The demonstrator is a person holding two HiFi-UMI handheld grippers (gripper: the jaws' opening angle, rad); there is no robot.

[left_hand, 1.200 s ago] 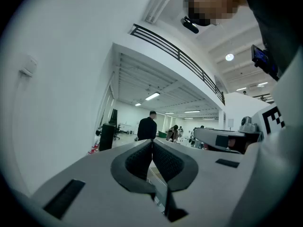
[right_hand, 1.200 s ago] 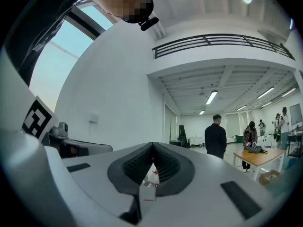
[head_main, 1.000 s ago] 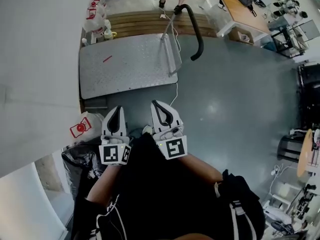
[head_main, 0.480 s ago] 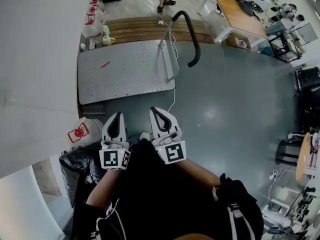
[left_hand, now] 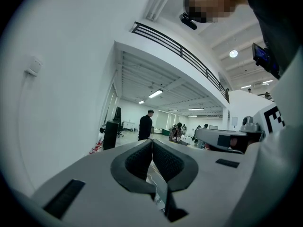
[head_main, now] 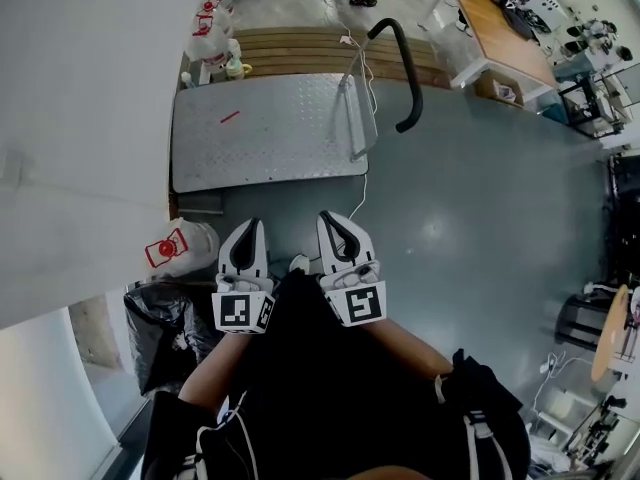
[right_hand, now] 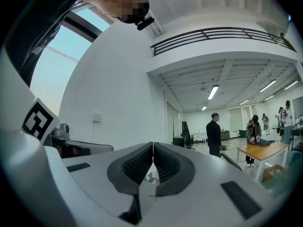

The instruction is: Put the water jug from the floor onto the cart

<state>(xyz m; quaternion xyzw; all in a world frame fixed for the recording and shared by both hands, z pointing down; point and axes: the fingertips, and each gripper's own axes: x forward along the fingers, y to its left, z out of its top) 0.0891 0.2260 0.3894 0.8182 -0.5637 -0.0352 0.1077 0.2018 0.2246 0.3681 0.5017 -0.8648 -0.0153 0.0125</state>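
- Almost nothing has changed over the last second: the left gripper and right gripper sit side by side in front of the person as before, and only the head view has drifted a little.
- Left gripper: the pads are pressed together with nothing between them, as the left gripper view shows.
- Right gripper: its jaws are likewise closed on nothing in the right gripper view.
- The jug stands on the floor against the wall, at 9 o'clock of the left gripper and just beside it, untouched. A black bag lies at its 6 o'clock.
- The cart is at 12 o'clock of the grippers, its deck bare, its handle at the 3 o'clock end.
- More jugs cluster at the cart's 11 o'clock corner.
- My reading: the pick-up has not begun. Both grippers would need to open and swing toward 9 o'clock and down to the jug.
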